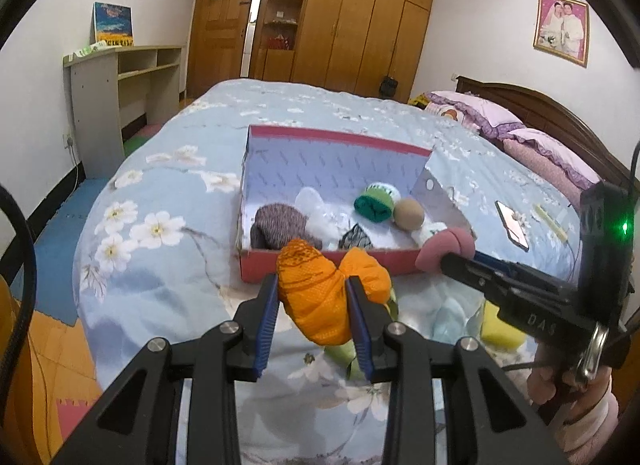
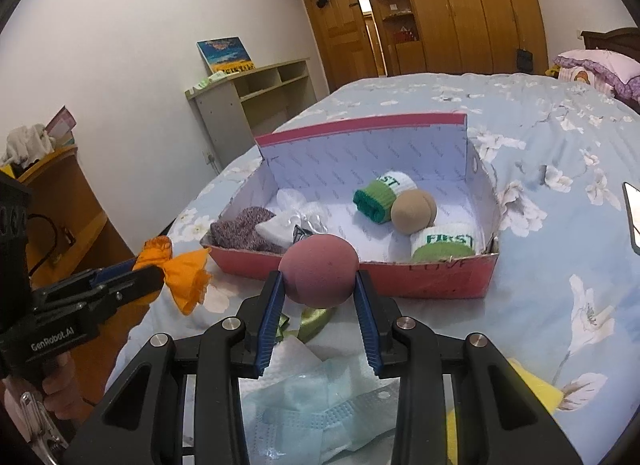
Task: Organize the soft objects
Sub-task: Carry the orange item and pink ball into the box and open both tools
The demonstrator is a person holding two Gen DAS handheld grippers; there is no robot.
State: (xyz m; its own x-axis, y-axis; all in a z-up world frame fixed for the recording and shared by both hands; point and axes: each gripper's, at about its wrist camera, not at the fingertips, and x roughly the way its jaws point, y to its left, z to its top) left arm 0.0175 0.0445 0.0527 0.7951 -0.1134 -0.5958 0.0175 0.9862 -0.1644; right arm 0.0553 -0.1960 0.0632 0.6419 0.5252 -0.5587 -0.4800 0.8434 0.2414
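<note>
1. Orange cloth bundle [image 1: 316, 297] is clamped between the blue pads of the left gripper [image 1: 314, 297], in the air just short of the shoebox's [image 1: 328, 265] near red wall.
2. Pink foam ball [image 2: 318, 273] is clamped in the right gripper [image 2: 318, 293], also in front of the near wall, lower half between the pads.
3. Left wrist view only: a phone [image 1: 512, 225] on the floral bedspread [image 1: 160, 169] right of the box, a thin strip beside it, a framed photo [image 1: 563, 29] on the wall, and the hand [image 1: 560, 381] holding the right gripper's handle.
4. Right wrist view only: "FIRST" lettering on the white-green rolled sock [image 2: 444, 247] in the box's near right corner, a blue face mask [image 2: 316, 413] and white tissue under the gripper, an orange cabinet [image 2: 60, 201] at left.
5. Both views: the box also holds a grey-purple knit sock [image 2: 244, 231], white crumpled items, a second green-white roll [image 2: 378, 195] and a tan ball [image 2: 412, 211] touching that roll.
6. Free floor in the box: middle strip between the knit sock and the tan ball.
7. Box's far flap stands upright; its near wall is low.
8. Bedspread right of and beyond the box is mostly bare; a yellow sponge [image 1: 500, 325] lies near the bed's front edge.
</note>
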